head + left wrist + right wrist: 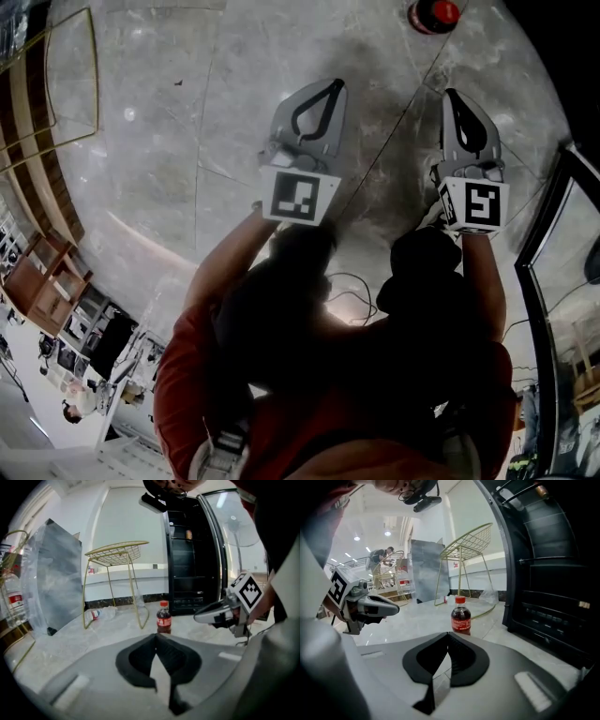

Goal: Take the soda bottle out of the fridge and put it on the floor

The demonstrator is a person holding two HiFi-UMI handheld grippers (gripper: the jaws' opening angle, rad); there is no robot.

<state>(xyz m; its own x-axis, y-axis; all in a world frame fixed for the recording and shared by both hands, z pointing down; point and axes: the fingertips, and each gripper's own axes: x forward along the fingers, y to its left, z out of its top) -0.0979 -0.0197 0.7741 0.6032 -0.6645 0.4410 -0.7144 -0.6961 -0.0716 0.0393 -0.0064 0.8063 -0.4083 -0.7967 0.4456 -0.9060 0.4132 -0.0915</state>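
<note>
Two grippers, both empty. Left gripper [157,637]: fingers [140,660] closed tip to tip, nothing between them. Right gripper [448,634]: the same, pressed together with only floor showing past them. Soda bottle [461,616] stands upright on the marble floor [187,141], red cap on and dark liquid up to the neck. It is well clear of both grippers, out ahead of them, near the open black fridge [192,569]. A gold wire stool [117,555] stands behind the bottle, apart from it. As things lie, the bottle already sits where the task wants it. Handling notes, by judgement: small plastic bottle, full, so fairly weighty for its size and firm under pressure rather than squashy. The wall is smooth and rounded, possibly damp from the fridge, so expect slip. Narrow base and tall body mean a sideways nudge could topple it. Best hold is across the labelled mid-body, fingers square to it, not at the tapering neck or cap.
</note>
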